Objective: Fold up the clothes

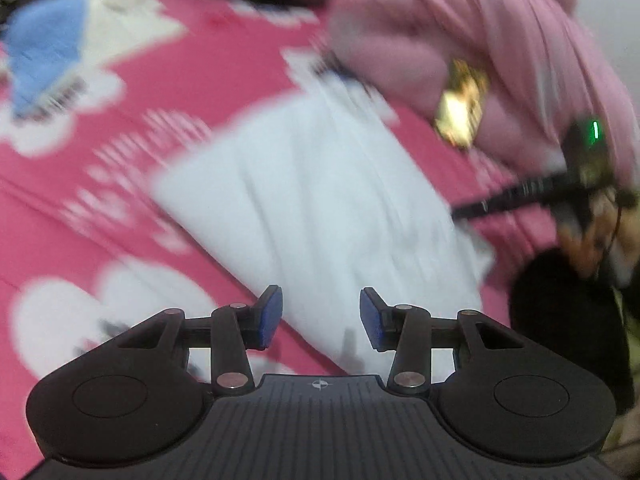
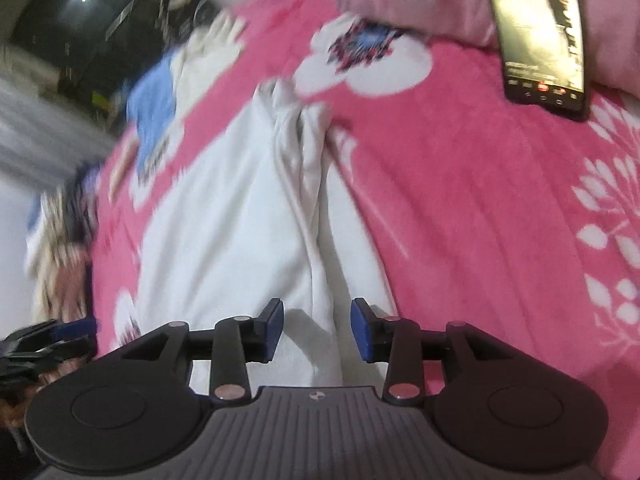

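Note:
A white garment (image 1: 320,200) lies folded on a pink blanket (image 1: 120,248) with white flowers. My left gripper (image 1: 321,316) is open and empty just above the garment's near edge. In the right wrist view the same white garment (image 2: 240,220) stretches away from me with a bunched ridge down its middle. My right gripper (image 2: 317,330) is open and empty over the garment's near end. The other gripper (image 1: 576,184) shows at the right of the left wrist view. Both views are blurred by motion.
A blue and white cloth (image 1: 44,60) lies at the far left of the blanket; it also shows in the right wrist view (image 2: 154,120). A pink pillow (image 1: 480,40) sits at the back. A lit phone (image 2: 540,32) leans against the pillow.

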`<move>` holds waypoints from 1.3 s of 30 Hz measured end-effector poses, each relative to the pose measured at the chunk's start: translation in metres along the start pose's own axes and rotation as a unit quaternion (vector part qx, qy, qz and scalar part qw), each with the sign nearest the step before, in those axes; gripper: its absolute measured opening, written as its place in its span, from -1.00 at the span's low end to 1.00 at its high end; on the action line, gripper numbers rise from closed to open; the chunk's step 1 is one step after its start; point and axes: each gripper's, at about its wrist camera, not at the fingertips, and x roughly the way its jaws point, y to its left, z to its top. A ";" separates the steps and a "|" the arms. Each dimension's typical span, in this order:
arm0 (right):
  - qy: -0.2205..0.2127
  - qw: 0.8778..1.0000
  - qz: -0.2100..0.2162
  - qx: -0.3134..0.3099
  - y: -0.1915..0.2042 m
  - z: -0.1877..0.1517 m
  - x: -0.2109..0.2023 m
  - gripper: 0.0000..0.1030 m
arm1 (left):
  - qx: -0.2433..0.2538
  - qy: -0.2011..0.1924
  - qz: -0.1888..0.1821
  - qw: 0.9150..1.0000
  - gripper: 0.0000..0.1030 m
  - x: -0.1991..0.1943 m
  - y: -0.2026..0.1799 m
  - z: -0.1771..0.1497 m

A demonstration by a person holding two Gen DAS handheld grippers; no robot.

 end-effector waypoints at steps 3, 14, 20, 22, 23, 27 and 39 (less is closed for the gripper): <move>0.040 0.998 -0.026 -0.043 0.011 -0.005 0.005 -0.38 | 0.007 0.012 -0.030 0.999 -0.17 0.011 -0.007 -0.013; 0.043 0.979 -0.109 -0.169 0.043 -0.019 -0.017 -0.91 | 0.054 0.035 -0.049 0.997 -0.18 0.028 -0.021 -0.026; 0.033 0.972 -0.132 -0.194 0.049 -0.019 -0.023 -0.92 | 0.113 0.043 -0.039 0.992 -0.18 0.036 -0.041 -0.031; 0.071 0.967 -0.147 -0.196 0.040 -0.023 -0.004 -0.91 | 0.125 0.040 -0.033 0.991 -0.18 0.035 -0.044 -0.031; 0.086 0.965 -0.151 -0.196 0.037 -0.024 0.004 -0.91 | 0.126 0.030 -0.030 0.991 -0.19 0.030 -0.044 -0.028; 0.098 0.965 -0.151 -0.192 0.037 -0.020 0.009 -0.87 | 0.115 -0.013 -0.036 0.993 -0.20 0.009 -0.039 -0.019; 0.027 0.982 -0.117 -0.144 0.030 0.025 -0.031 -0.56 | 0.128 0.031 -0.041 0.990 -0.17 0.064 -0.061 -0.034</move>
